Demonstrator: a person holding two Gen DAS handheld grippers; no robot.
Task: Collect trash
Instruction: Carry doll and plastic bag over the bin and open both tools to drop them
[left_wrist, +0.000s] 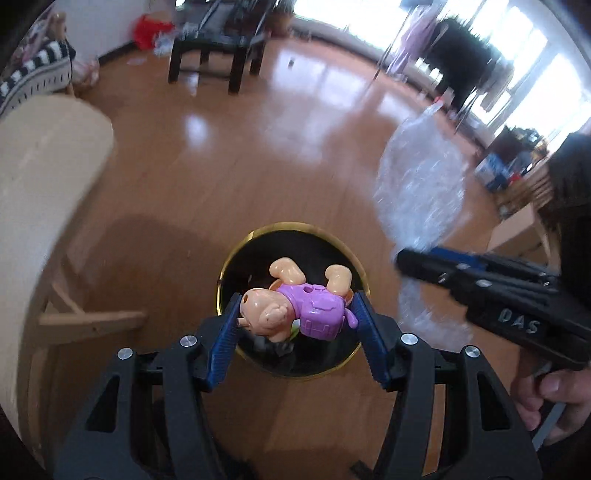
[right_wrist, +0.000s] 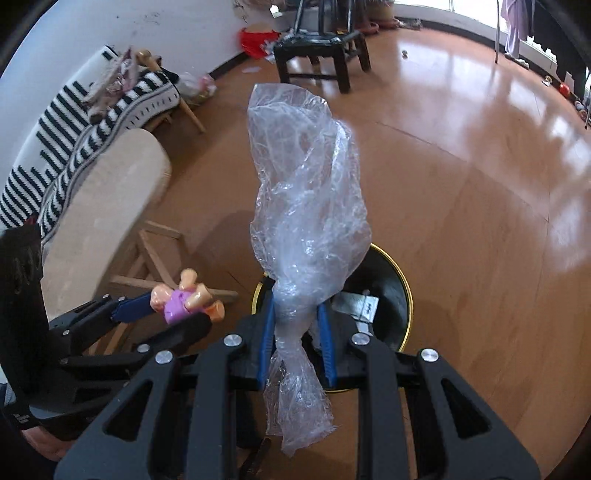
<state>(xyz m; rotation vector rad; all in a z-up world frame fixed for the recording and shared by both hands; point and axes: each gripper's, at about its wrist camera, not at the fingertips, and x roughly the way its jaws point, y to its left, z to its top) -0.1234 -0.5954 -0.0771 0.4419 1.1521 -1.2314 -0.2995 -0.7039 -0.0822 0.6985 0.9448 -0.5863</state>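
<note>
My left gripper (left_wrist: 295, 314) is shut on a small plastic doll (left_wrist: 295, 306) in a purple outfit and holds it right over a black bin with a gold rim (left_wrist: 236, 243) on the floor. My right gripper (right_wrist: 295, 317) is shut on a crumpled clear plastic bag (right_wrist: 306, 192) that stands up from the jaws, above the same bin (right_wrist: 404, 291). In the left wrist view the right gripper (left_wrist: 402, 260) and the blurred bag (left_wrist: 421, 184) are to the right of the bin. In the right wrist view the left gripper (right_wrist: 177, 314) with the doll (right_wrist: 181, 299) is at the left.
A beige cushioned wooden seat (left_wrist: 48, 155) stands left of the bin, a striped blanket (right_wrist: 74, 140) behind it. A dark wooden stool (left_wrist: 218, 55) stands further off on the wooden floor. Some paper lies inside the bin (right_wrist: 358, 304). Boxes (left_wrist: 495, 170) sit at the right.
</note>
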